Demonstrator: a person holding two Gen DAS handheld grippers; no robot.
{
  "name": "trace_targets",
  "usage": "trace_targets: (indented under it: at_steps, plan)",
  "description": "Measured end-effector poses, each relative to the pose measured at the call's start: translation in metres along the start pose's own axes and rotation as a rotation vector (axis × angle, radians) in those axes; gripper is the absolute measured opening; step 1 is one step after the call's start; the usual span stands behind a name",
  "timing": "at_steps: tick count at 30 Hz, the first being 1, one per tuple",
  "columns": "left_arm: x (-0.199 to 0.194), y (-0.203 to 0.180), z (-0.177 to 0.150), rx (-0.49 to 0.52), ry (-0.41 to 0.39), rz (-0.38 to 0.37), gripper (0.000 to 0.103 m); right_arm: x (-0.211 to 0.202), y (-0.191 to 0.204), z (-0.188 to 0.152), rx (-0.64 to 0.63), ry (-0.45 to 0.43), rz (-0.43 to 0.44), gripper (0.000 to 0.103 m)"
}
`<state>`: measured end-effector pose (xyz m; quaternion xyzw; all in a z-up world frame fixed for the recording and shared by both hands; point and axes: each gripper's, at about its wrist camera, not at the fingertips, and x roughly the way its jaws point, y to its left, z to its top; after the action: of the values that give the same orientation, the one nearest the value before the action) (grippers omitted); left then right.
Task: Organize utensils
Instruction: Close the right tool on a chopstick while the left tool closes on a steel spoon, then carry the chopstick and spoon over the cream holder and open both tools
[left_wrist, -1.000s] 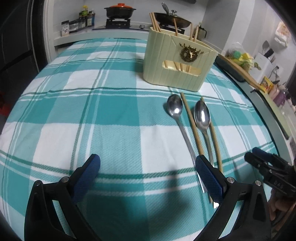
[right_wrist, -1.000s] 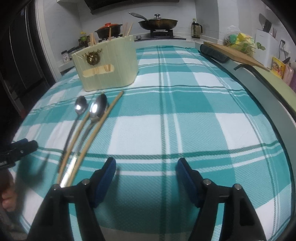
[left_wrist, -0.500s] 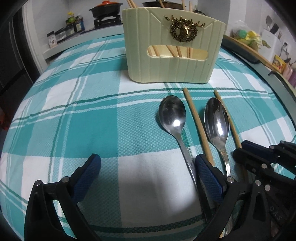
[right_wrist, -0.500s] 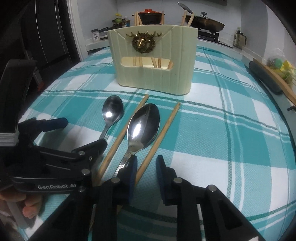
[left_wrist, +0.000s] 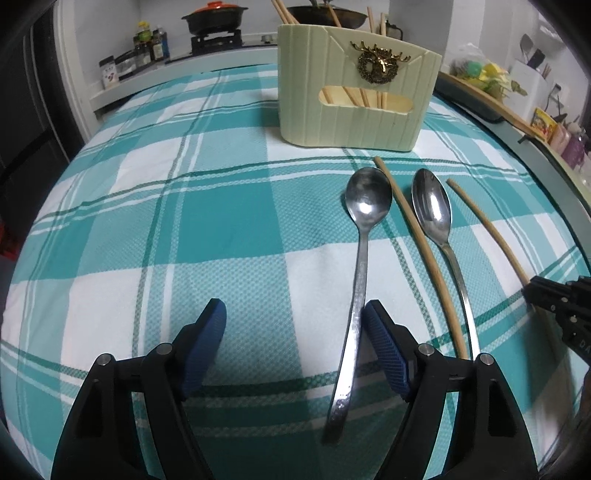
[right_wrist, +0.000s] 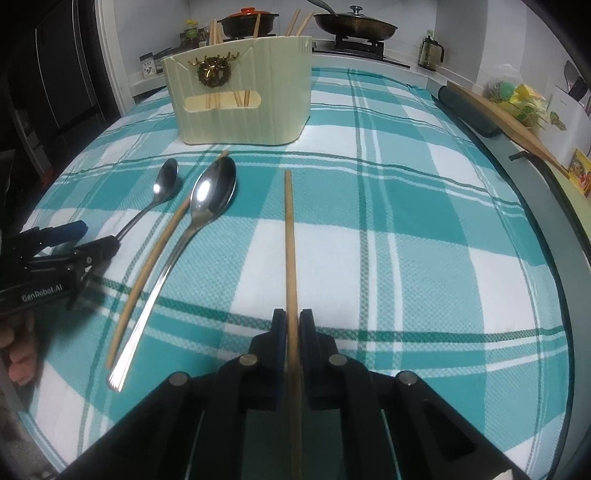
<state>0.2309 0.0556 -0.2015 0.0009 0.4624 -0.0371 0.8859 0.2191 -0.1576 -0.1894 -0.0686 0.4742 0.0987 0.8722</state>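
A cream utensil holder (left_wrist: 354, 96) (right_wrist: 236, 99) with several chopsticks in it stands at the back of the teal plaid cloth. In front of it lie two steel spoons and two wooden chopsticks. My left gripper (left_wrist: 295, 347) is low over the cloth and its jaws are closing. The left spoon's (left_wrist: 368, 201) handle lies between them, close by the right pad (left_wrist: 384, 350); the left pad is still well away. My right gripper (right_wrist: 291, 328) is shut on the right chopstick (right_wrist: 290, 240), which points at the holder. The larger spoon (right_wrist: 214, 192) and the other chopstick (right_wrist: 162, 240) lie loose.
A stove with a red-lidded pot (left_wrist: 216, 14) and a pan (right_wrist: 354, 22) lines the back, with spice jars (left_wrist: 147, 40) beside it. A wooden board (right_wrist: 509, 118) and packets sit along the right counter. A person's fingers (right_wrist: 18, 354) hold the left gripper's body.
Both grippers came in closer to the utensils. The right jaws shut on the right chopstick and drew it away from the larger spoon. The left jaws narrowed around the left spoon's handle.
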Motion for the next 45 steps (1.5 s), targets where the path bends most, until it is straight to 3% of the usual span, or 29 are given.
trace_targets:
  at_steps: [1, 3, 4, 9, 16, 22, 23, 25, 27, 29, 31, 36, 45]
  plan:
    - [0.000, 0.000, 0.001, 0.012, 0.017, -0.009, 0.078, -0.001, -0.001, 0.000, -0.006, 0.010, 0.004, 0.009]
    - [-0.001, -0.002, 0.007, 0.047, 0.061, -0.038, 0.079, -0.001, -0.004, 0.002, -0.016, 0.035, 0.030, 0.021]
    - [-0.001, -0.003, 0.010, 0.066, 0.073, -0.053, 0.079, -0.001, -0.005, 0.005, -0.019, 0.047, 0.049, 0.032]
    - [0.006, -0.017, 0.031, 0.175, 0.077, -0.053, 0.083, -0.001, -0.010, 0.024, -0.061, 0.091, 0.113, 0.033]
    - [0.035, -0.035, 0.054, 0.250, 0.065, -0.042, 0.082, 0.023, -0.005, 0.049, -0.150, 0.129, 0.107, 0.033]
    - [0.047, -0.037, 0.070, 0.214, 0.053, -0.085, 0.068, 0.044, -0.003, 0.072, -0.153, 0.130, 0.114, 0.033]
    - [0.048, -0.038, 0.071, 0.211, 0.045, -0.091, 0.063, 0.047, -0.001, 0.078, -0.157, 0.125, 0.116, 0.033]
    - [0.048, -0.041, 0.074, 0.219, 0.026, -0.106, 0.042, 0.054, 0.001, 0.088, -0.157, 0.118, 0.119, 0.033]
    - [0.047, -0.041, 0.075, 0.223, 0.023, -0.111, 0.036, 0.060, 0.003, 0.097, -0.154, 0.106, 0.114, 0.031]
    - [0.045, -0.039, 0.077, 0.213, 0.017, -0.106, 0.036, 0.063, 0.004, 0.103, -0.161, 0.100, 0.101, 0.007]
    - [0.037, -0.035, 0.078, 0.198, 0.003, -0.104, 0.036, 0.064, 0.000, 0.107, -0.122, 0.104, 0.125, 0.007]
    - [-0.007, -0.022, 0.080, 0.156, -0.084, -0.138, 0.036, 0.030, -0.011, 0.112, -0.059, 0.021, 0.162, 0.007]
    - [-0.092, -0.001, 0.068, 0.110, -0.237, -0.182, 0.036, -0.085, -0.012, 0.105, -0.018, -0.214, 0.202, 0.007]
